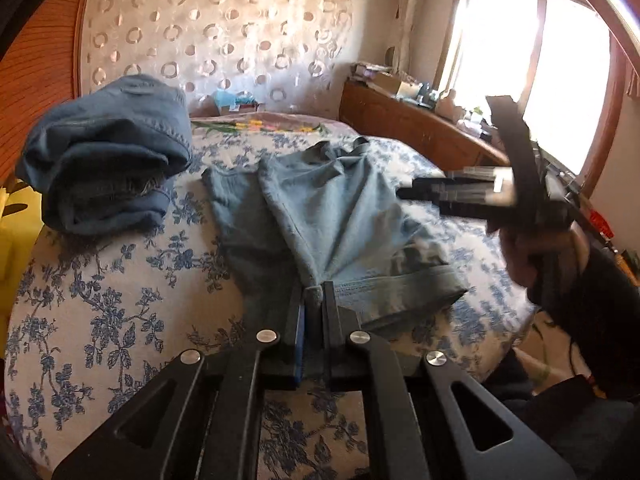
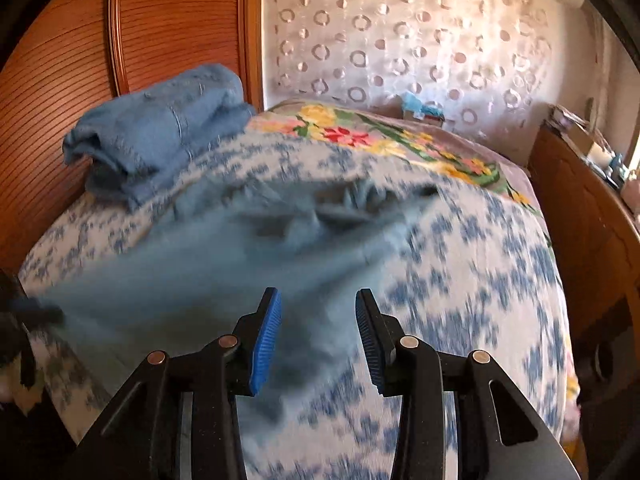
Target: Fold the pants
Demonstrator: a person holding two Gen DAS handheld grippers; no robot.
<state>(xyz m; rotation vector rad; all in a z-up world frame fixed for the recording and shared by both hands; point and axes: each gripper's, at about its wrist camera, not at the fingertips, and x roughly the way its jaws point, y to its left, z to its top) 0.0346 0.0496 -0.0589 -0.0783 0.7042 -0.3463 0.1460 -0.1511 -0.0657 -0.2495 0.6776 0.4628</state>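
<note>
Two pairs of pants share my bed: one light-blue pair (image 1: 332, 216) spread flat, one darker pair (image 1: 108, 152) folded. I hold two grippers, left (image 1: 314, 300) and right (image 2: 318, 336).

A home bedroom: a bed with blue-flowered white cover (image 1: 120, 280) ahead, wooden sideboard (image 1: 420, 128) and bright window (image 1: 520, 40) right.

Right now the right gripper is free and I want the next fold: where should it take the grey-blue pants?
Probably the hem corner of the pants, beside the shut left gripper. Come from the right: that cuff edge lies folded and exposed on the bedspread.
</note>
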